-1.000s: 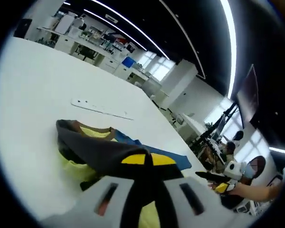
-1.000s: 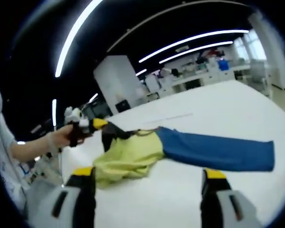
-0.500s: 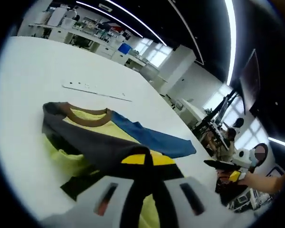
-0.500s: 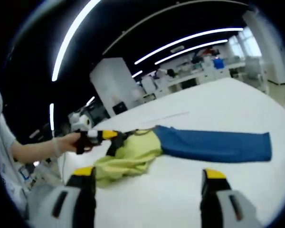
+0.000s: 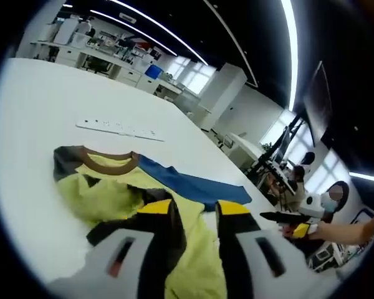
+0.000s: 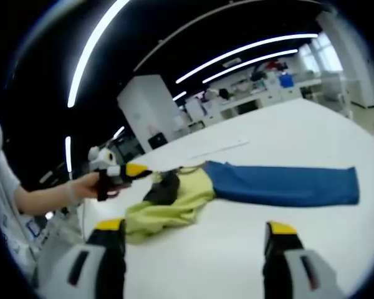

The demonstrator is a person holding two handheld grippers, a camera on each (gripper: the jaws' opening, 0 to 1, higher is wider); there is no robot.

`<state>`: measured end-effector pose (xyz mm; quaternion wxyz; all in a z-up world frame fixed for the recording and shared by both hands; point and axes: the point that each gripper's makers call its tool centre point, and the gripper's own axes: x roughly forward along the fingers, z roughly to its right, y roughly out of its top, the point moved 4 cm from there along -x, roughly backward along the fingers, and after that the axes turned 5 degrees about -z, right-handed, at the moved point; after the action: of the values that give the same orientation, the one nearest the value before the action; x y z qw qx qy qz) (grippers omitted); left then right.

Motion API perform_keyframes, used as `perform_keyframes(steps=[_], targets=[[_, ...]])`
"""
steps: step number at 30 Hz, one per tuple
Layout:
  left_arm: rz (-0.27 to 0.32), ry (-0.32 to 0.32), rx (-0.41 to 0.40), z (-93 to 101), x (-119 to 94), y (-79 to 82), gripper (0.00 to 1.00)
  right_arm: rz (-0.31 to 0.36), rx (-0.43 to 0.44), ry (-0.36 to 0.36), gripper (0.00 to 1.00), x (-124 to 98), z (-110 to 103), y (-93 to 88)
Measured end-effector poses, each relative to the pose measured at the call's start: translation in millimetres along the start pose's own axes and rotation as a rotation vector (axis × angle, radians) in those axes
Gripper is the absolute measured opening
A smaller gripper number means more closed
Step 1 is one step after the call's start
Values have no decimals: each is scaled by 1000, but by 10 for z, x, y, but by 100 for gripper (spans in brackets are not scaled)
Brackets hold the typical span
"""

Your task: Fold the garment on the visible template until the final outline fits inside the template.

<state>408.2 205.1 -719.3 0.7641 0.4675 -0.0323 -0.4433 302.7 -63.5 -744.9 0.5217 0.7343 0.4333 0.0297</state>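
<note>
The garment (image 5: 121,196) lies crumpled on the white table (image 5: 31,106). It has a yellow-green body, a brown collar (image 5: 106,159), dark patches and a blue sleeve (image 5: 187,187) stretched flat to the right. My left gripper (image 5: 194,212) hovers over the yellow body, its jaws apart with nothing held between them. In the right gripper view the garment (image 6: 171,199) sits mid-table with its blue sleeve (image 6: 280,185) reaching right. My right gripper (image 6: 194,229) stands wide open in front of it, well short of the cloth. The left gripper (image 6: 128,171) is at the garment's left end, held by a hand.
A long white strip (image 5: 115,128) lies on the table beyond the collar, also visible as the strip (image 6: 221,148) behind the garment. The right gripper (image 5: 293,224) and a person's arm are at the right. Desks, monitors and seated people stand past the table edge.
The left gripper has let go of the dark fabric, and its jaws now stand apart. The dark part has dropped onto the yellow body. The right gripper stays open and still.
</note>
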Motion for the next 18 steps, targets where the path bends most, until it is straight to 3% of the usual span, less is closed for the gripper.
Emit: perform_keyframes(steps=[3, 8, 14, 18], targets=[[7, 20, 0, -42, -93, -3, 33, -2, -4, 4, 92, 20, -18, 6], [9, 83, -29, -267, -238, -40, 36, -1, -6, 9, 92, 32, -18, 11], [-14, 154, -81, -556, -352, -213, 42, -3, -7, 7, 92, 20, 23, 1], [-28, 182, -116, -648, -368, -302, 46, -6, -5, 4, 92, 11, -2, -18]])
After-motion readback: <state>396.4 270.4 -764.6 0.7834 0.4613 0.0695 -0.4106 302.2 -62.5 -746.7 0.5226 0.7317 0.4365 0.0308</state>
